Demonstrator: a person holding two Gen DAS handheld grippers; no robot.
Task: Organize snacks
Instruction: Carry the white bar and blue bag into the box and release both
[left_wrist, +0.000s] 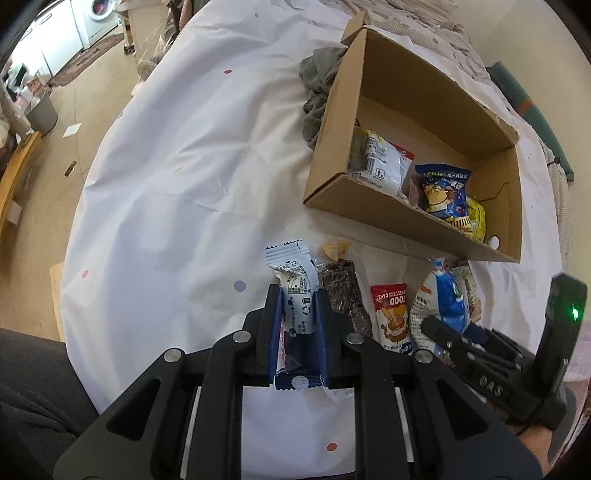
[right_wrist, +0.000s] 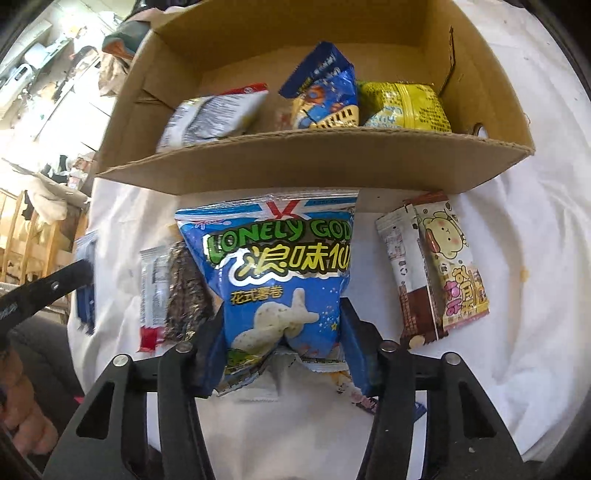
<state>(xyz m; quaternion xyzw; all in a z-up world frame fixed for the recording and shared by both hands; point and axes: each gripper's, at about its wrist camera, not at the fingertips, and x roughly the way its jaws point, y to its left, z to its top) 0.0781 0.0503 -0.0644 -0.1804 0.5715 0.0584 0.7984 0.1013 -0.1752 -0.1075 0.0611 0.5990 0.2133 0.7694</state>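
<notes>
Right gripper (right_wrist: 282, 332) is clamped on the blue Lonely God bag (right_wrist: 280, 273), held just short of the cardboard box (right_wrist: 295, 166)'s near wall. Left gripper (left_wrist: 297, 310) pinches a white-and-blue wafer packet (left_wrist: 295, 291), further from that box. Judgement: lift my bag clear of the wall before moving forward, and drop it into the bare floor behind the three packs already in the box. White dotted sheet (left_wrist: 166, 184) under the box is wrinkled; wooden floor and a washing machine (left_wrist: 99, 11) lie beyond.
</notes>
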